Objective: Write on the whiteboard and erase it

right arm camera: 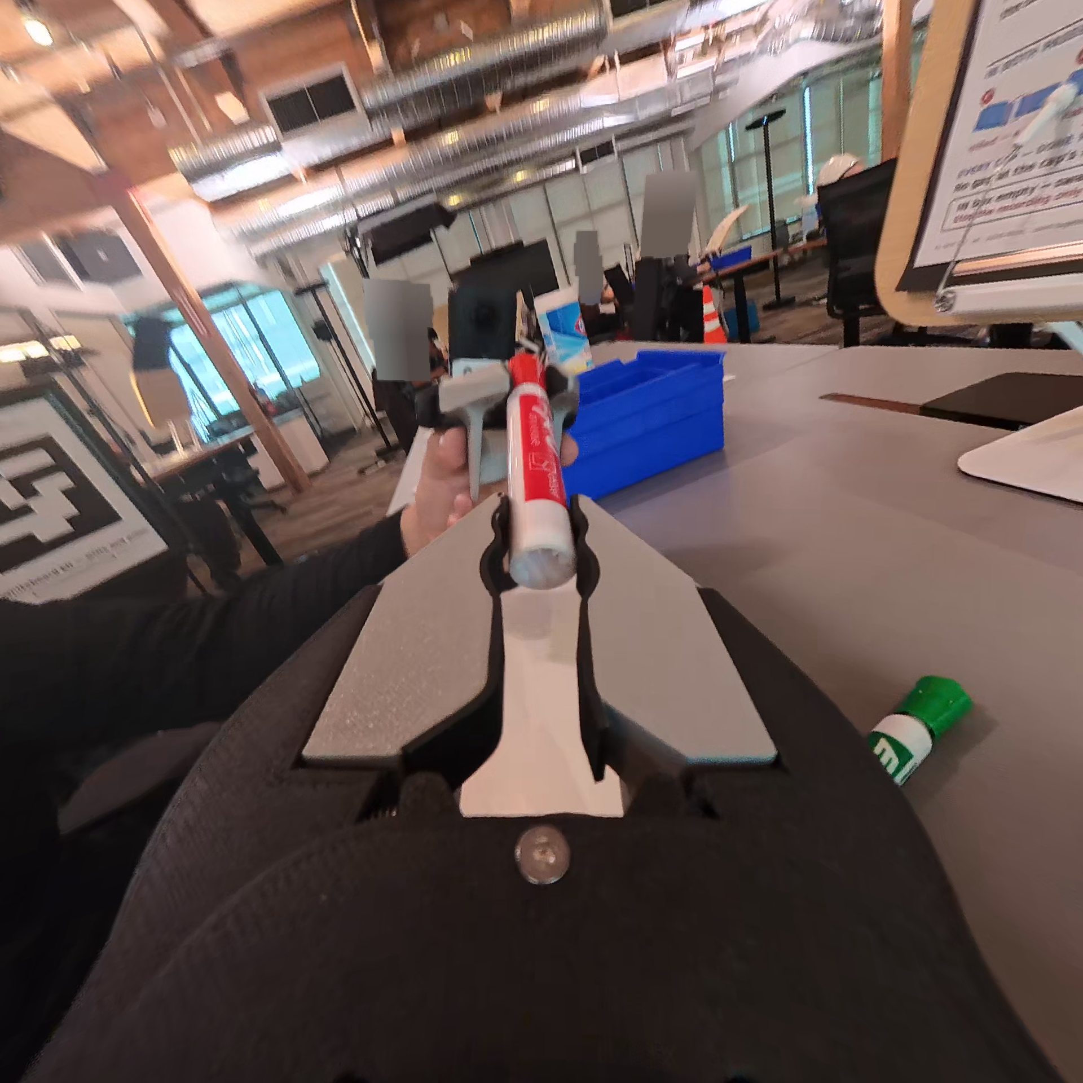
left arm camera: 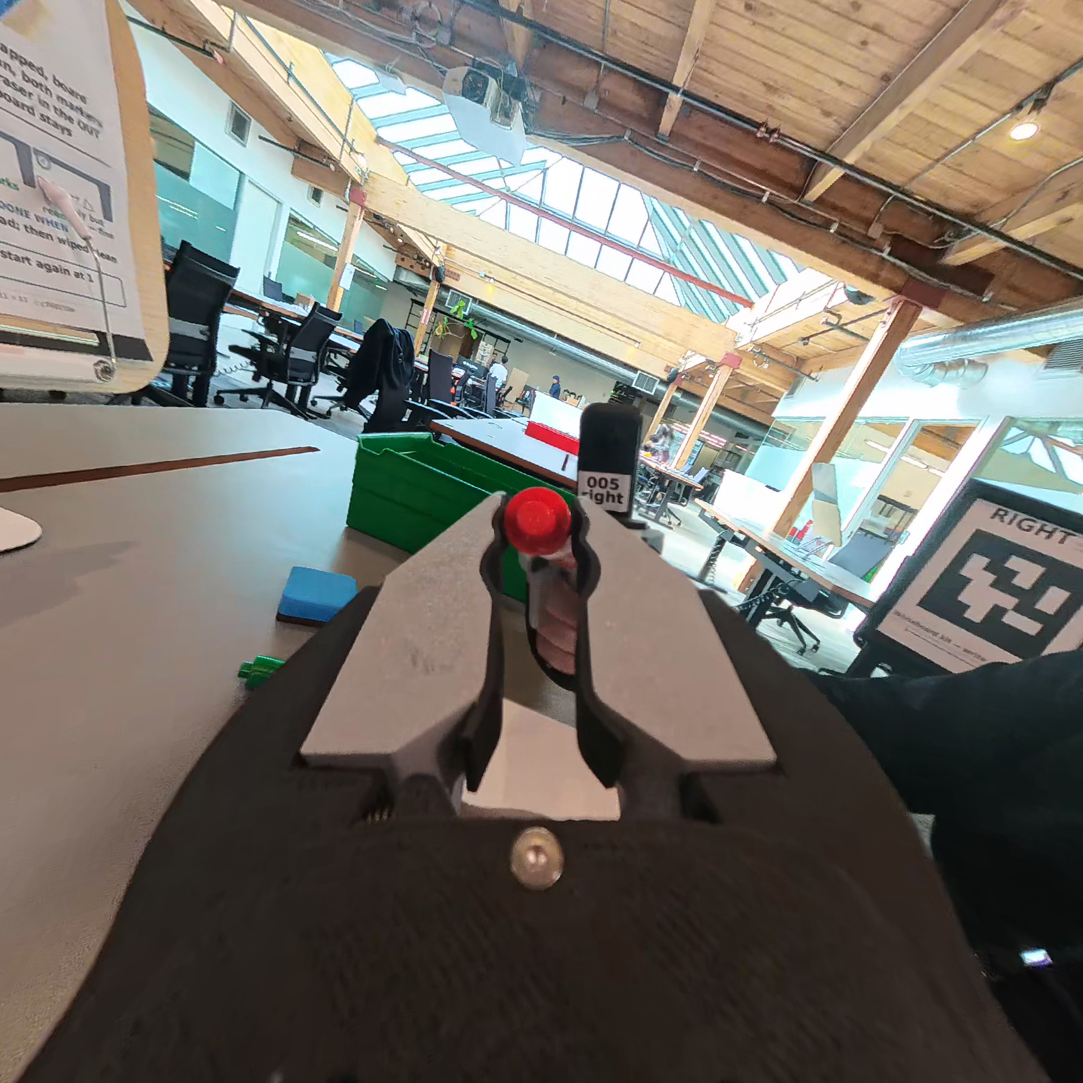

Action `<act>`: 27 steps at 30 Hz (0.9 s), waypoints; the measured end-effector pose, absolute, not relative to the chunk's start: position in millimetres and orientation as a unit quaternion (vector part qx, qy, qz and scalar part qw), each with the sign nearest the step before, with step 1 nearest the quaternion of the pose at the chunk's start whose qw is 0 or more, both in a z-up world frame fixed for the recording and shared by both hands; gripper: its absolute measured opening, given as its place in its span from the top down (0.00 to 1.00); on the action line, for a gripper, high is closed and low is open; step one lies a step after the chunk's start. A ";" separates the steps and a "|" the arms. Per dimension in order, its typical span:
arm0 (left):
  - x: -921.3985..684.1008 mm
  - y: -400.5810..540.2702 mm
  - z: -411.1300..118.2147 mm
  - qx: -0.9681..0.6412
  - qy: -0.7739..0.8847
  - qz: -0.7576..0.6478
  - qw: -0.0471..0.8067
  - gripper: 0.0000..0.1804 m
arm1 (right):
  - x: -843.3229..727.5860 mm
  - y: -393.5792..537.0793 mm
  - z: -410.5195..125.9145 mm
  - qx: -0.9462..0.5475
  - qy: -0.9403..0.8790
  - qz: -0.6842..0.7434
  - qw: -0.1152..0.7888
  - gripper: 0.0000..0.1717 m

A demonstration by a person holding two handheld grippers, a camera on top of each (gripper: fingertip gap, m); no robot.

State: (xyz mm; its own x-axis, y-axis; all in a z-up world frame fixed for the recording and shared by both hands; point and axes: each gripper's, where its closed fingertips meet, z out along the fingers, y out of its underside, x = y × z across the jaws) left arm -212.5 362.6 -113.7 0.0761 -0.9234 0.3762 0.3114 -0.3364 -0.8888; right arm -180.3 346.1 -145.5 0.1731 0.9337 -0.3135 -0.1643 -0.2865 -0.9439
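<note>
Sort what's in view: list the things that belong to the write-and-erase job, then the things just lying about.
For the job:
- red marker, its cap end in the left gripper, its barrel end in the right gripper
- blue eraser
- green marker on the table

Lying about:
- green bin
- blue bin
- instruction sheet
- office chairs

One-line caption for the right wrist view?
Both grippers grip a red marker above the grey table.

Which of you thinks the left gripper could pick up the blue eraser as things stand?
Probably not yet. The left gripper is shut on the red marker cap, so it is occupied. The path to the blue eraser on the table looks free.
</note>
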 end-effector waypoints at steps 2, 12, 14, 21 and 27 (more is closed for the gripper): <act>-208.3 361.1 -117.1 -0.539 0.290 -0.620 0.491 0.90 | -172.9 351.5 -139.7 -0.575 -0.302 0.574 0.499 0.88; -201.3 356.3 -116.9 -0.525 0.281 -0.644 0.479 0.91 | -160.1 354.3 -117.6 -0.521 -0.241 0.642 0.509 0.91; -197.7 354.4 -117.8 -0.524 0.284 -0.645 0.479 0.91 | -154.9 355.9 -113.0 -0.510 -0.224 0.656 0.509 0.91; -183.4 345.0 -124.0 -0.526 0.307 -0.636 0.474 0.91 | -146.9 350.0 -101.4 -0.470 -0.216 0.692 0.503 0.92; -163.5 334.2 -141.7 -0.545 0.358 -0.592 0.474 0.91 | -161.0 343.0 -108.7 -0.491 -0.256 0.664 0.503 0.89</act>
